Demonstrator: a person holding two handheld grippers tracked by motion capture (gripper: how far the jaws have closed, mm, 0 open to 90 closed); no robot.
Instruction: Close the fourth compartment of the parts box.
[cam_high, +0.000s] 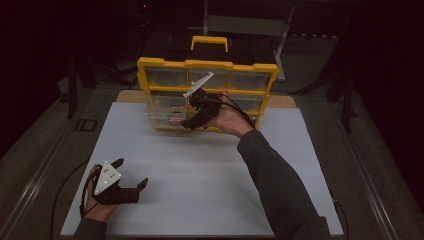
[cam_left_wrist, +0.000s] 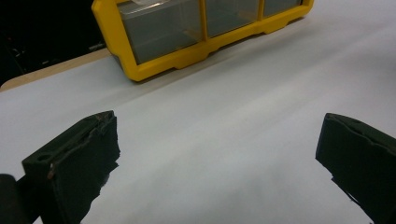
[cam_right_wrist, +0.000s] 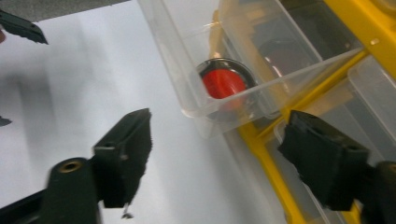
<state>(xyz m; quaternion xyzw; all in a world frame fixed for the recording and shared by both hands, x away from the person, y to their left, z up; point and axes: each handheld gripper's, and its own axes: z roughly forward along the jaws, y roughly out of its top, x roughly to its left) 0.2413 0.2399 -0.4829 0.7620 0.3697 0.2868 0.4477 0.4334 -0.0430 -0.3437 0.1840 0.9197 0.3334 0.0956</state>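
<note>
High view: a yellow organizer (cam_high: 207, 95) with clear drawers stood upright at the far edge of the white sheet (cam_high: 200, 180) covering the table. One clear drawer (cam_high: 165, 115) was pulled out of the organizer's lower row towards the person. The right gripper (cam_high: 186, 123) was at that drawer's front, just before the organizer, with the person's hand behind it. The right gripper view showed its jaws parted, one on either side of the drawer's (cam_right_wrist: 224, 93) front corner and neither pressing on it; nothing was grasped. A red round object (cam_right_wrist: 223, 84) lay inside the drawer against its front wall. The left gripper (cam_high: 131, 172) rested on the sheet well away from the organizer, on the near left, jaws spread wide and empty.
</note>
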